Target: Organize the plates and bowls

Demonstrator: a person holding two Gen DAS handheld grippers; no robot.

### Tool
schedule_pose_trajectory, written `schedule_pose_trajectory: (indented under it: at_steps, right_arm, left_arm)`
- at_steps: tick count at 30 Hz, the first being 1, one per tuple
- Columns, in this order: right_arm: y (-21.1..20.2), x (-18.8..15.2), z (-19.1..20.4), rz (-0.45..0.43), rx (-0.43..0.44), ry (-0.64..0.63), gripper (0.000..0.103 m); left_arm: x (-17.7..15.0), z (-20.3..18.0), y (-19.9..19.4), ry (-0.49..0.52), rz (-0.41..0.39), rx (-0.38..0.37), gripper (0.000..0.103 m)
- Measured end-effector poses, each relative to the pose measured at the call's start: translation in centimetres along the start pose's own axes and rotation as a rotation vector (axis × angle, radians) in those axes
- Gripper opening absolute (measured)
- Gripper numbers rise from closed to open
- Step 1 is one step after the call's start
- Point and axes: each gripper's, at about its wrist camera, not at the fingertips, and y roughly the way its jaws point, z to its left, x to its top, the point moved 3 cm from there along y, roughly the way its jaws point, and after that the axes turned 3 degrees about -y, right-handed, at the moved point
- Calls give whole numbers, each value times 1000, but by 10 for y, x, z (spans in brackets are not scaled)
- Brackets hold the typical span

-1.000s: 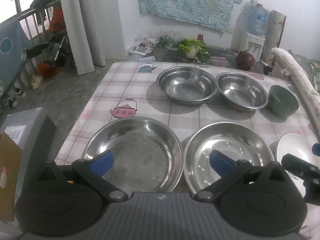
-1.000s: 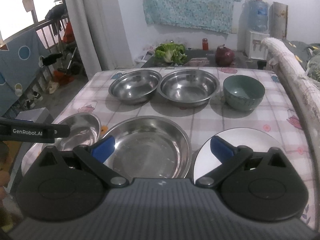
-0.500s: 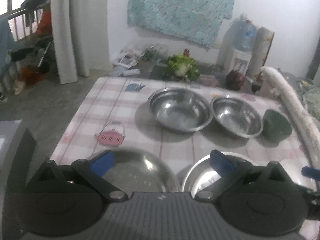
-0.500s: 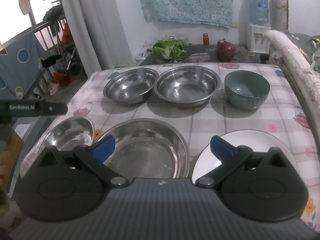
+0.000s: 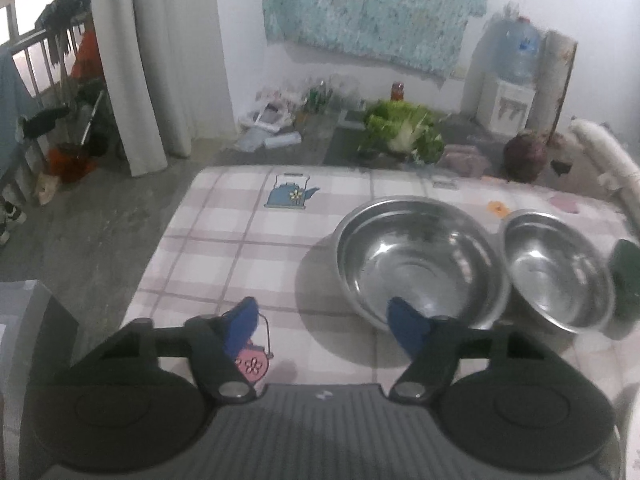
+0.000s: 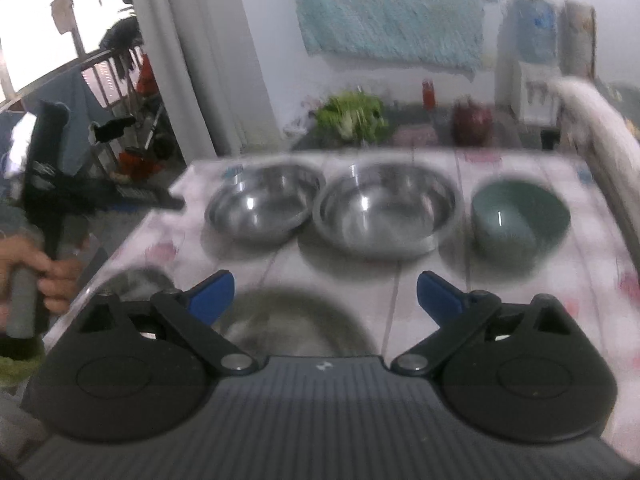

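On the checked tablecloth [image 5: 248, 240], the left wrist view shows a large steel bowl [image 5: 416, 256], a smaller steel bowl [image 5: 556, 272] to its right, and a dark green bowl [image 5: 626, 276] at the frame edge. My left gripper [image 5: 322, 326] hovers just in front of the large bowl. Its jaws are closing with only tablecloth between them, and its right fingertip [image 5: 404, 328] is near the bowl's front rim. My right gripper [image 6: 325, 294] is open and empty over a shallow steel plate [image 6: 296, 320]. Behind it, blurred, stand two steel bowls [image 6: 264, 210] [image 6: 384, 212] and the green bowl [image 6: 520, 216].
A second steel plate [image 6: 136, 284] lies at the front left. A person's hand [image 6: 48, 276] holds the other gripper's handle there. Beyond the table's far edge are lettuce [image 5: 400, 132], a dark round fruit [image 5: 524, 156] and a water dispenser [image 5: 508, 92]. A padded rail [image 6: 600, 136] runs along the right.
My left gripper has moved forward past the two front steel plates to the back bowls, and its jaws have narrowed. My right gripper has moved forward; the white plate has left its view.
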Motion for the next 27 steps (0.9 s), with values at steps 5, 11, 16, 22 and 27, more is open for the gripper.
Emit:
schedule_pose_trajectory:
  at_steps: [5,11,16,22,27]
  right_arm:
    - [31,51,-5,-48,6,-84,98]
    - [95,94,-12,2,54,-84,93]
    - [146,96,-2,79,101,-53,78]
    - [181,86,21,149,181,-3,49]
    - [203,77,30,232,253,60,31]
  left_arm:
    - [6,-5,36,13,70,23,55]
    - [6,-11,58,54,101,43,28]
    - [5,-3,60,66,124,66,16]
    - [4,23,58,47,140,87,17]
    - [6,36,56,19,143,76,33]
